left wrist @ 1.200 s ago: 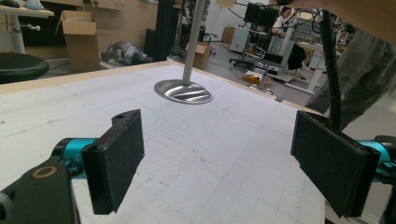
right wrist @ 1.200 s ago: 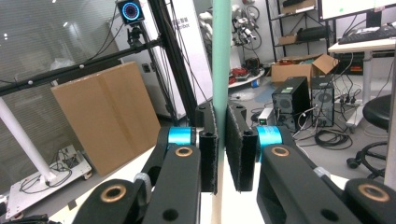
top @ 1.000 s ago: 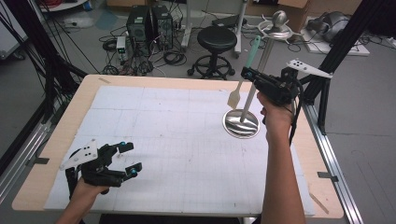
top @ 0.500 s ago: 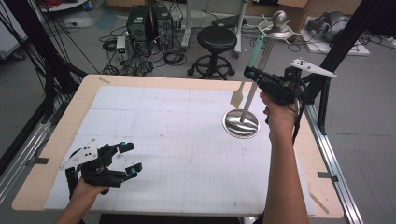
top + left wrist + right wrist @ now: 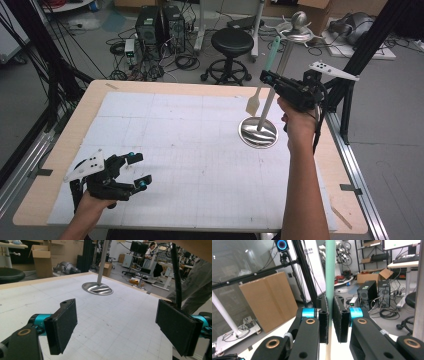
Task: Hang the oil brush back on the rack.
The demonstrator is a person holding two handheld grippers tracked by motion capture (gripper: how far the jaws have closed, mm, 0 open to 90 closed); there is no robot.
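Note:
A spatula with a teal handle and a pale wooden blade hangs blade-down above the table's far right. My right gripper is shut on the handle, its pads pressed on either side. Just right of it stands a metal stand with a round base, an upright pole and a ball on top. My left gripper rests open near the front left corner, nothing between its pads. From there the stand's base lies far across the mat.
A white gridded mat covers the wooden table. Black frame posts rise at the right, close to my right hand. A stool, computers and cables sit on the floor beyond the far edge.
The right gripper and the spatula have shifted only slightly above the stand's base. The left gripper has stayed where it was.

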